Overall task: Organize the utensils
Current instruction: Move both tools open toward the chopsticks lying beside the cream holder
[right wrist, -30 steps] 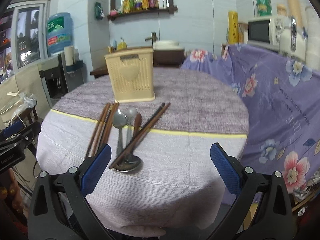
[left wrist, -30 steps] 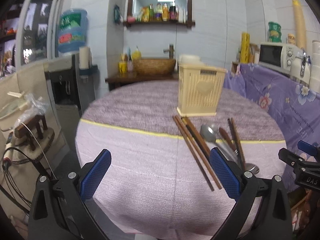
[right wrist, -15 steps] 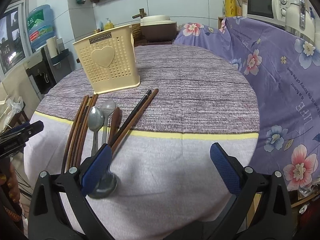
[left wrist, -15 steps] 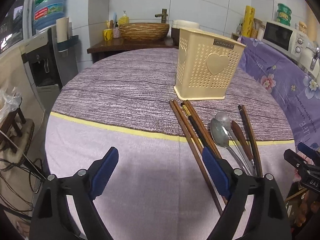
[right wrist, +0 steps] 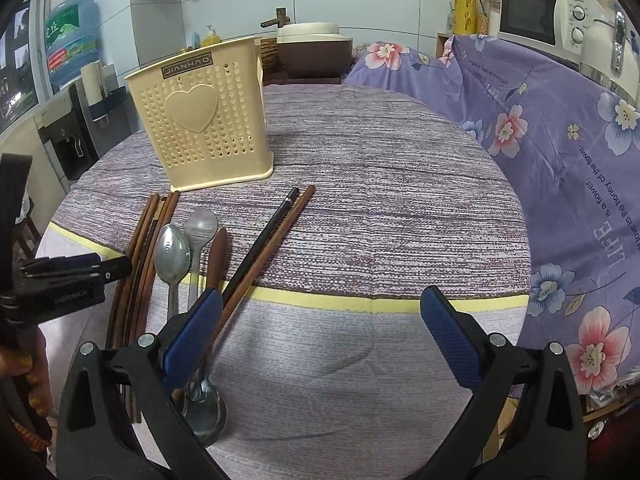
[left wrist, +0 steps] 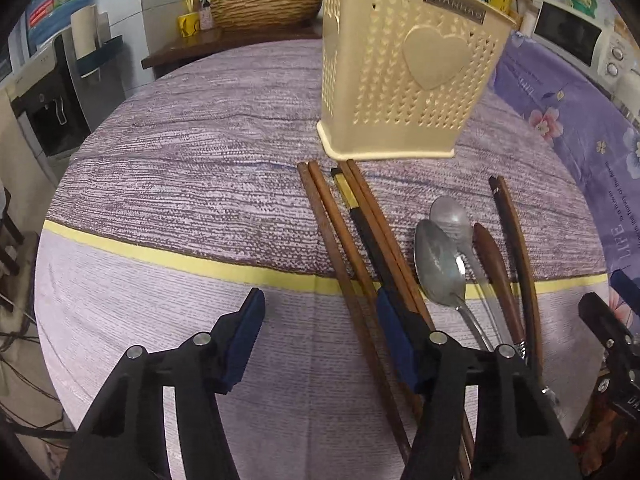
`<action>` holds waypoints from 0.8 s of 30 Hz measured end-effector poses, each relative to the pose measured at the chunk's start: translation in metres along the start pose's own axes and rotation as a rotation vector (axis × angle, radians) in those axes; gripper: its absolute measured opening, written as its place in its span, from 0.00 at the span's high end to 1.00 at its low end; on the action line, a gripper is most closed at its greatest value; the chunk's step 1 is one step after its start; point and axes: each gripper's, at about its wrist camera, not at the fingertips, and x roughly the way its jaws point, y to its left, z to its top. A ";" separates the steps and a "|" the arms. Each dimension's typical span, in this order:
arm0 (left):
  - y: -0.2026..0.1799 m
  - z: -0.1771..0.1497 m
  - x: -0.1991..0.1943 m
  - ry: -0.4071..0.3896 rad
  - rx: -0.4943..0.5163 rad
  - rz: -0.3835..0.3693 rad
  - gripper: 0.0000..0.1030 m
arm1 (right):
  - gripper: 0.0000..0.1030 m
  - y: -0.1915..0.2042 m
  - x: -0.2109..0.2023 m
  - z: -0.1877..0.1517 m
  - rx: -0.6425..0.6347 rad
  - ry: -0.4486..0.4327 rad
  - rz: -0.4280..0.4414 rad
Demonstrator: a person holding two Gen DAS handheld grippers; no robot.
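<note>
A cream perforated utensil holder (left wrist: 404, 76) (right wrist: 204, 120) stands upright on the round table. In front of it lie several brown chopsticks (left wrist: 340, 248) (right wrist: 140, 248), two metal spoons (left wrist: 436, 264) (right wrist: 172, 256), a wooden-handled utensil (left wrist: 494, 268) (right wrist: 216, 256) and a dark and brown chopstick pair (left wrist: 516, 240) (right wrist: 268, 244). My left gripper (left wrist: 320, 340) is open, low over the table, its right finger over the brown chopsticks. My right gripper (right wrist: 320, 332) is open and empty, its left finger over the chopstick pair's near end.
The table has a purple striped cloth (right wrist: 380, 184) with a yellow band. A floral purple cover (right wrist: 560, 140) drapes furniture at the right, with a microwave (right wrist: 532, 12) behind. A water dispenser (left wrist: 60, 100) and a basket (left wrist: 264, 8) stand beyond the table's far left.
Both grippers have moved forward and down toward the utensils. The holder and utensils look larger and nearer. Both jaws stay open; nothing has been taken hold of.
</note>
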 end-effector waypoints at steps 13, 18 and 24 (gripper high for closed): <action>0.025 0.010 -0.004 0.014 -0.024 0.058 0.42 | 0.05 -0.005 0.026 0.019 0.046 0.062 0.017; 0.030 0.019 -0.007 -0.013 -0.048 0.048 0.42 | 0.26 -0.013 0.049 0.036 0.151 0.117 0.058; 0.025 0.022 -0.003 -0.026 -0.037 0.027 0.42 | 0.44 -0.006 0.072 0.044 0.205 0.189 0.065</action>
